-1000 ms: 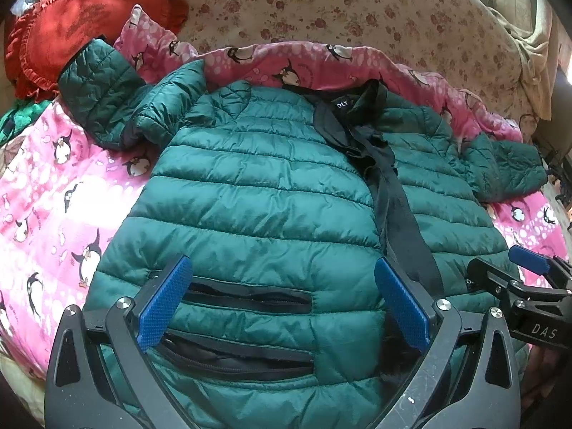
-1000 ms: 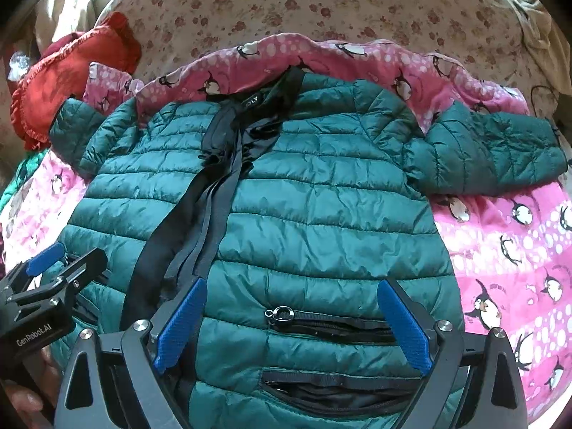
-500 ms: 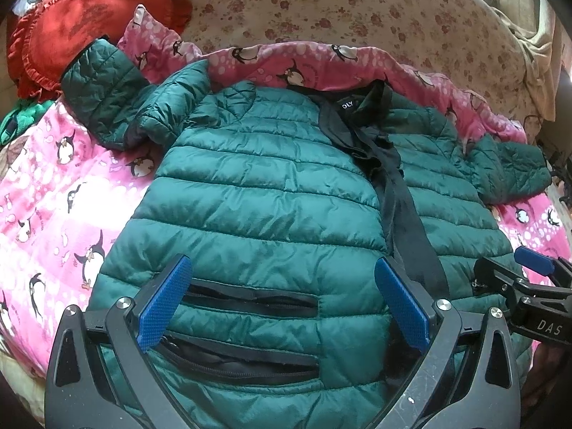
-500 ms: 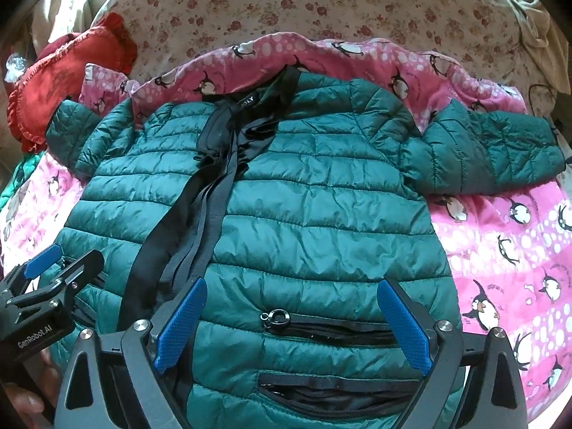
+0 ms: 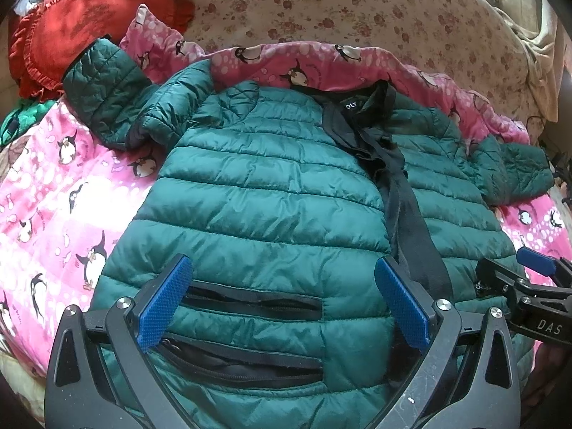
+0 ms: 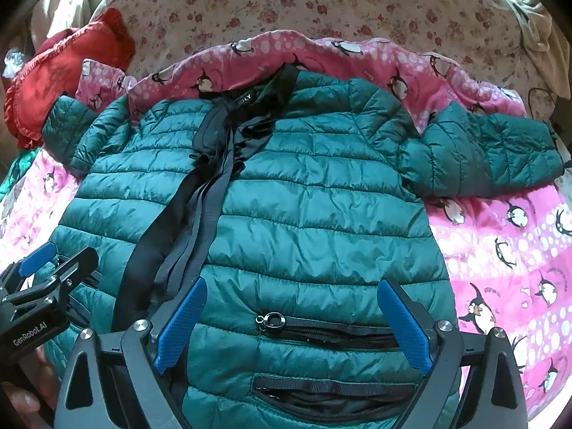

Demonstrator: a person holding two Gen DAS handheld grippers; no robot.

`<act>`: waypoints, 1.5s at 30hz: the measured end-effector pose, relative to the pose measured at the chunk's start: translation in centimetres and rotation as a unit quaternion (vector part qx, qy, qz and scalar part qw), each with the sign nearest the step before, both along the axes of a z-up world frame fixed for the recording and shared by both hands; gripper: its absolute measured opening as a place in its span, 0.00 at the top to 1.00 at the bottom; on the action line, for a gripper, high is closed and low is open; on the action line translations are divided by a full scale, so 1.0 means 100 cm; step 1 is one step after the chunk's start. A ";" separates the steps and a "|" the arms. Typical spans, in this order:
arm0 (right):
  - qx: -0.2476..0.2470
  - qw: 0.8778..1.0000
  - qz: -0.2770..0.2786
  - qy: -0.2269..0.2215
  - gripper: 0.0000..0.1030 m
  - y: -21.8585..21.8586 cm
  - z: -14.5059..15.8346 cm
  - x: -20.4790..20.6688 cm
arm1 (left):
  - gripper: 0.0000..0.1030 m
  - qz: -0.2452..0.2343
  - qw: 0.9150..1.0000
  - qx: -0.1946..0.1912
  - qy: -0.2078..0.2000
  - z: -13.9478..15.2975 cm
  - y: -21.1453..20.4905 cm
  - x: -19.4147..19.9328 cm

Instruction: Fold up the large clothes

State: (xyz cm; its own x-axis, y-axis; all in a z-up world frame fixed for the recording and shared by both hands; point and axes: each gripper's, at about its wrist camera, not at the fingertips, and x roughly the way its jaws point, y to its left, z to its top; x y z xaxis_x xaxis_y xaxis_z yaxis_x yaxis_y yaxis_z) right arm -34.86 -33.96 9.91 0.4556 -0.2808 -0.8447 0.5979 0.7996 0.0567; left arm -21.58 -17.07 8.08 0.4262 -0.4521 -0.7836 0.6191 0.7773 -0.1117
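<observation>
Bed (image 5: pixel 411 10), covered by a floral sheet, on which a pink penguin blanket (image 5: pixel 46 186) is spread. A green quilted jacket (image 5: pixel 264 193) is laid face up on the blanket, collar toward the far side and hem nearest the cameras; the front is unzipped, the black placket (image 6: pixel 200 214) running from collar to hem. The left sleeve (image 5: pixel 107 89) is bent and bunched toward a red cushion (image 5: pixel 82 25); the right sleeve (image 6: pixel 493 153) is extended sideways across the blanket. Two zip pockets are seen on each front panel, one with a ring pull (image 6: pixel 273 320).

The left gripper (image 5: pixel 282 304) is held over the left panel near the hem, its blue pads set wide apart and nothing held. The right gripper (image 6: pixel 291 325) is held likewise over the right panel, jaws wide and empty.

No fold is judged to have been made yet. The step in hand is taken to be a first grasp for a fold. It would be done well if the sleeves were first brought in over the body, each taken near the cuff. The slippery, puffy shell should be pinched at a seam or edge, not on a padded cell, and trapped air pressed out so that the fold is kept. The loose placket should be laid straight beforehand.
</observation>
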 end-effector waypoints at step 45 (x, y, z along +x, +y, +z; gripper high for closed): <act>0.045 0.999 0.021 0.003 0.07 -0.014 0.033 0.031 | 0.01 0.025 0.999 0.020 -0.034 0.012 0.004 0.020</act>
